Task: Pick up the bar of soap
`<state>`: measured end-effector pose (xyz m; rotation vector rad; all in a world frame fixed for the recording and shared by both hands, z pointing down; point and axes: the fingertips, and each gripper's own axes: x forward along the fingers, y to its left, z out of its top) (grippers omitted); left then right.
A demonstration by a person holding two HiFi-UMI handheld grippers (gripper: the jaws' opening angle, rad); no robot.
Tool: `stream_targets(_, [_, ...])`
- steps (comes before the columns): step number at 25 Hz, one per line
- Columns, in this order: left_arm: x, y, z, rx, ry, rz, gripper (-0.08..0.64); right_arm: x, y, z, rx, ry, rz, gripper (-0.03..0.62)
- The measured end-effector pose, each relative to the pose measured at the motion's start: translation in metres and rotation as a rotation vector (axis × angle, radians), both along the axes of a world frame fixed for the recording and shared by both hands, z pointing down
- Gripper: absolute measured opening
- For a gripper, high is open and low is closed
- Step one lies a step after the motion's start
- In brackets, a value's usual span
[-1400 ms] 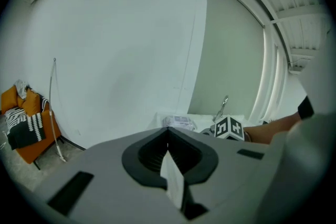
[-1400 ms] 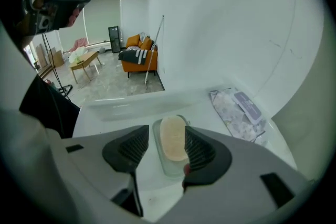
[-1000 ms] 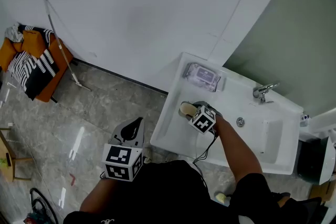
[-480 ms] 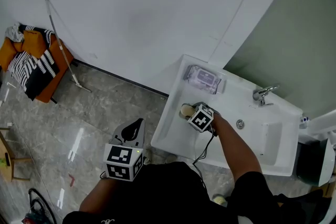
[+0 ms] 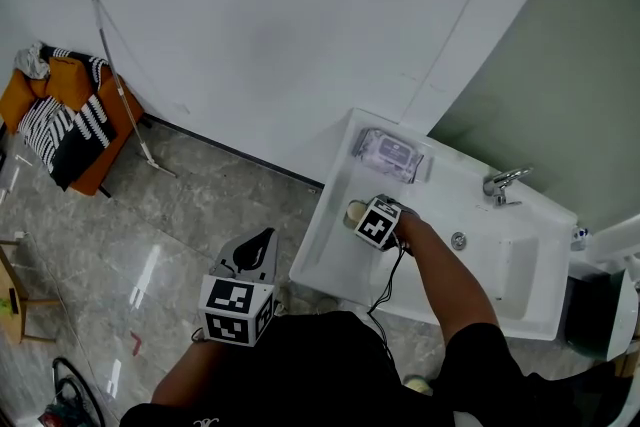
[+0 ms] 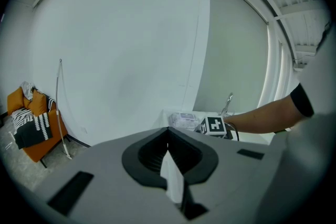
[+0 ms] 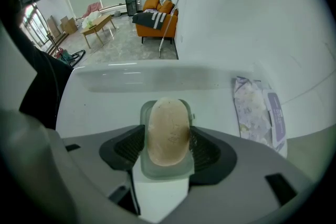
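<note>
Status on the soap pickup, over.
Right tongs opening, straddling the bar of soap, no squeeze yet. Soap in its dish on the sink edge. Left tongs shut, empty, off the sink. Nothing blocking.

Head view steeply downward, both gripper views along jaws, sharing sink

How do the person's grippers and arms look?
The left gripper and right gripper are grey with black ribbed pads; each bears a white cube with black square markers. A black cable hangs from the right one, whose jaws are opening around the soap. The top is black, short-sleeved.
</note>
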<state>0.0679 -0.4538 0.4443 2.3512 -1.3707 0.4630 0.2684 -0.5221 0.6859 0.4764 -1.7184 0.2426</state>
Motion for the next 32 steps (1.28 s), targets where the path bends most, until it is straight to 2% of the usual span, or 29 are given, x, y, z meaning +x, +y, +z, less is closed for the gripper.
stream_targets(7, [-0.003, 0.001, 0.003, -0.010, -0.006, -0.008, 0.009, -0.001, -0.001, 0.005, -0.056, -0.020, 0.031, 0.259])
stream_targets(11, [-0.003, 0.000, 0.005, -0.015, -0.008, -0.009, 0.009, 0.001, -0.002, 0.005, -0.087, -0.049, 0.084, 0.263])
stream_targets(16, [0.001, -0.002, 0.006, -0.016, -0.006, 0.005, 0.009, 0.000, -0.002, 0.005, -0.083, -0.056, 0.090, 0.268])
stream_targets(23, [0.009, -0.004, 0.003, -0.005, 0.005, 0.032, 0.009, -0.001, 0.001, 0.001, 0.004, -0.089, 0.115, 0.268])
stream_targets(32, [0.022, -0.003, 0.006, -0.010, 0.018, 0.084, 0.009, -0.003, 0.010, -0.027, 0.155, -0.191, 0.188, 0.268])
